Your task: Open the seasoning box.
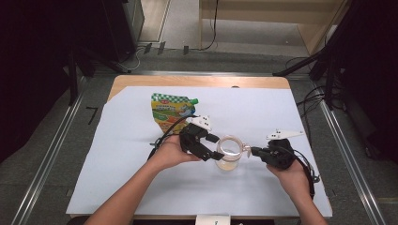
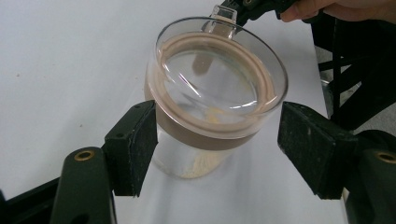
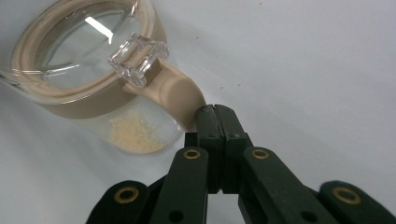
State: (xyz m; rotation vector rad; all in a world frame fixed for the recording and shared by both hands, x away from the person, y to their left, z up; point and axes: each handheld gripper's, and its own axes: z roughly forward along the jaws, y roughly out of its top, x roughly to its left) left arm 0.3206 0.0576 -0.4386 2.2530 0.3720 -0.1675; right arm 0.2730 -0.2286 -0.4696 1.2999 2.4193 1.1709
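Jar with its clear lid stands on the table, near the food pouch. Our left gripper straddles it wide open; our right gripper pinches its beige handle fully closed.

A pouch on the covered table

A green-and-orange spouted pouch lies flat on the white sheet, toward the table's far-left corner.
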